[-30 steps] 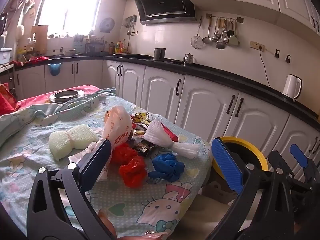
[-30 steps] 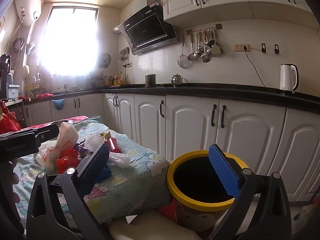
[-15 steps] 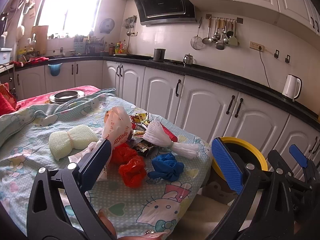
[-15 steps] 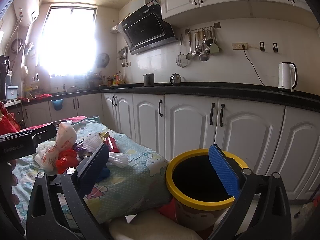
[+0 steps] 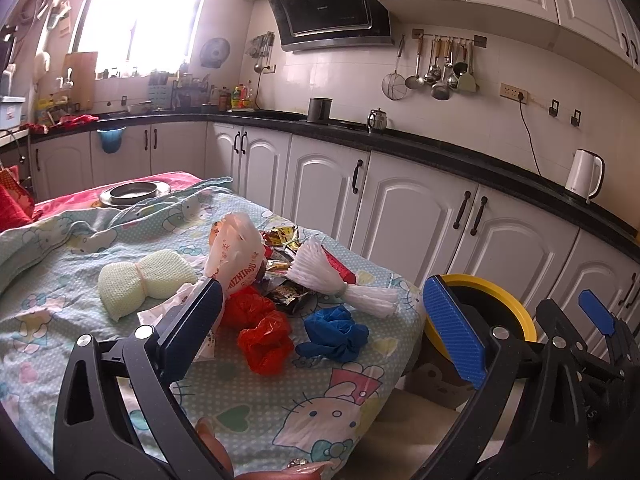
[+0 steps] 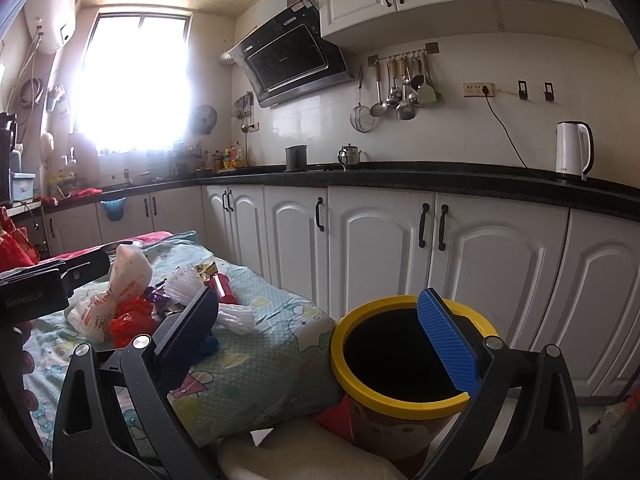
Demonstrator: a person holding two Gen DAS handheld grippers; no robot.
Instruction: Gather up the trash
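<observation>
Nothing is collected yet, as far as I can judge: the trash lies heaped on the cartoon-print cloth, and this looks like the approach before a first pick. The left gripper hangs above the heap, jaws spread wide and empty; the red crumpled bag and blue glove sit between its fingers, toward 12 o'clock. The right gripper, equally wide and empty, faces the yellow-rimmed bin at its 1 o'clock, just beside the table edge. Next, the left should probably descend, close on one soft piece, then carry it toward 3 o'clock to the bin.
</observation>
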